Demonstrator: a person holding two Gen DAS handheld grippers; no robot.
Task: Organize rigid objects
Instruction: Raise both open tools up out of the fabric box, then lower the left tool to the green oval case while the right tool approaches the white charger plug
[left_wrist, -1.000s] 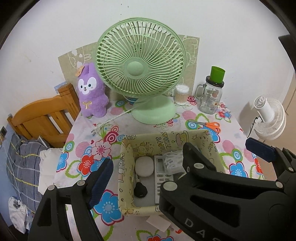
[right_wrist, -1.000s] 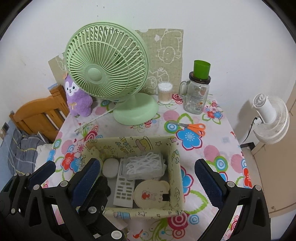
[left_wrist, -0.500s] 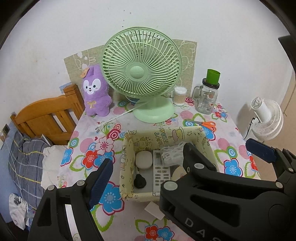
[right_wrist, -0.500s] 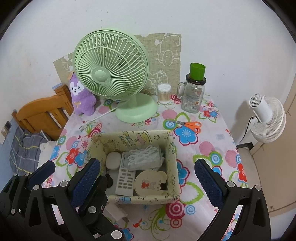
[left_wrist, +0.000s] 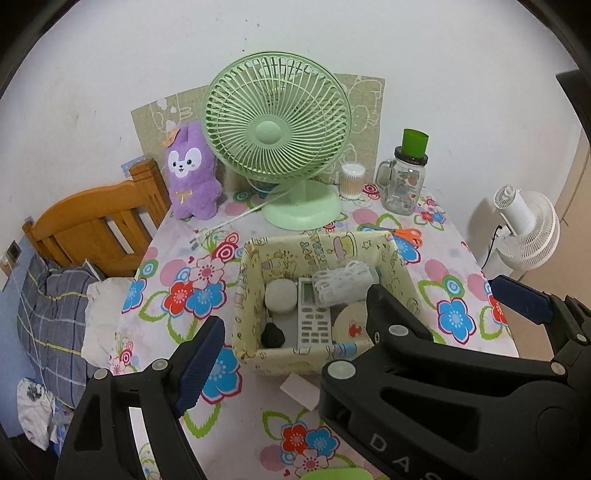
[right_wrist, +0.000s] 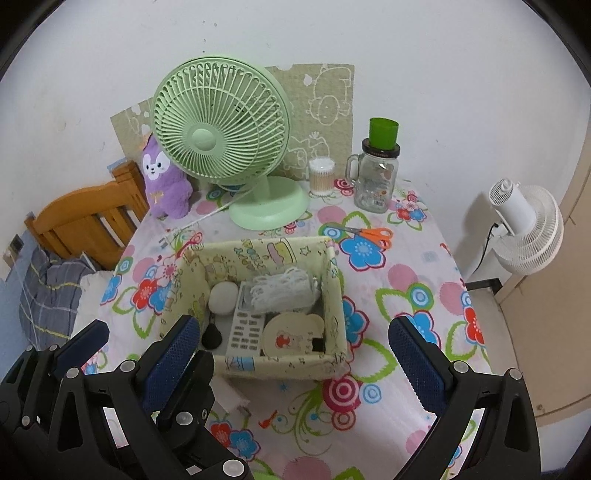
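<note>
A pale yellow fabric box (left_wrist: 288, 247) (right_wrist: 334, 295) sits mid-table. It holds a white round case (right_wrist: 222, 297), a white remote (right_wrist: 246, 328), a clear packet of white items (right_wrist: 282, 290), a round cream mirror (right_wrist: 293, 338) and a small black object (right_wrist: 211, 336). My left gripper (left_wrist: 354, 332) is open and empty, above the table's near edge in front of the box. My right gripper (right_wrist: 291, 350) is open and empty, also near the box's front. The left gripper shows at lower left in the right wrist view (right_wrist: 136, 352).
A green desk fan (right_wrist: 225, 136), purple plush (right_wrist: 164, 181), cotton swab jar (right_wrist: 321, 175), glass mug jar with green cup (right_wrist: 375, 177) and orange scissors (right_wrist: 373, 233) stand behind the box. A white eraser-like block (left_wrist: 300, 389) lies in front. A wooden bed is left, a white floor fan right.
Both grippers have pulled back and up from the box, so the box and table look smaller and farther. Both stay open and empty. Nothing in the box has moved.
</note>
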